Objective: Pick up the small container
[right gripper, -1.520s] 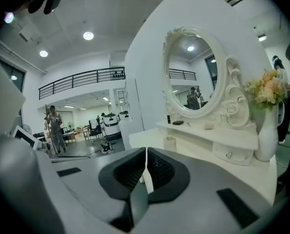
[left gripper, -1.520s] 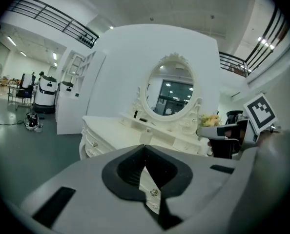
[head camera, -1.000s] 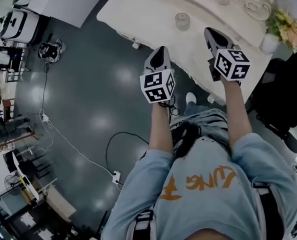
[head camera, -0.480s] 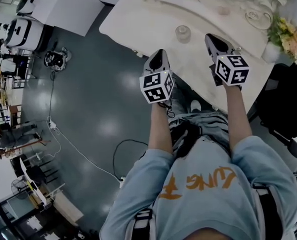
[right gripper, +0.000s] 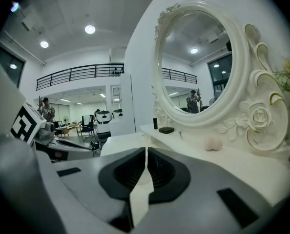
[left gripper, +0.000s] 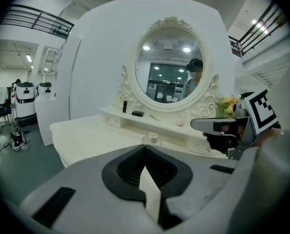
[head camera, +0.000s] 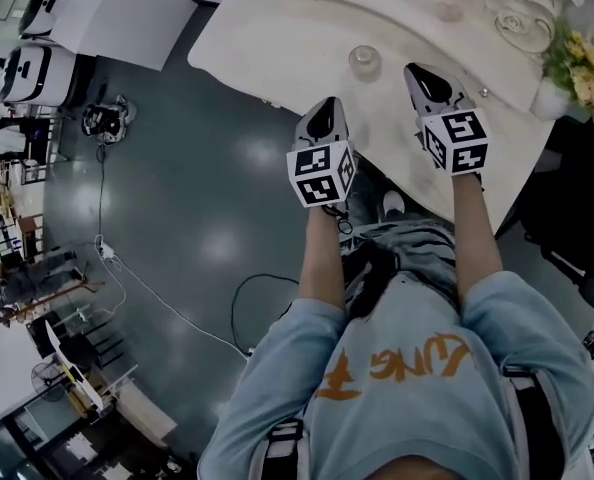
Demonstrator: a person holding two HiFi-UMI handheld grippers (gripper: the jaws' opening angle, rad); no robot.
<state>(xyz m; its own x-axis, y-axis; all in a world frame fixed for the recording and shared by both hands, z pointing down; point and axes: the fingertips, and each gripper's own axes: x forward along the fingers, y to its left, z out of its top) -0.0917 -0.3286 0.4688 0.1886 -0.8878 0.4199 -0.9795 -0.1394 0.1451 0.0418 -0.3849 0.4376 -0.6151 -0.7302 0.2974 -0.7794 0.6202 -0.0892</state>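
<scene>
The small container (head camera: 364, 61), a clear glass jar with a lid, stands on the white dressing table (head camera: 277, 38). The left gripper view shows that small container (left gripper: 151, 139) just beyond the jaw tips. My left gripper (head camera: 323, 111) hovers at the table's near edge, short of the jar, with its jaws together and nothing between them. My right gripper (head camera: 418, 72) is over the table to the right of the jar, also shut and empty. In the left gripper view my left gripper (left gripper: 145, 146) is shut, and in the right gripper view my right gripper (right gripper: 146, 150) is too.
An oval mirror (left gripper: 170, 65) in a carved frame rises behind a raised shelf carrying a black box (right gripper: 166, 129), a dark lipstick (right gripper: 155, 123) and a pink sponge (right gripper: 213, 144). Flowers (head camera: 580, 60) stand at the table's right end. Cables (head camera: 157, 303) cross the dark floor to the left.
Both grippers hold almost the same places near the jar and stay shut. Only the head view has shifted slightly.
</scene>
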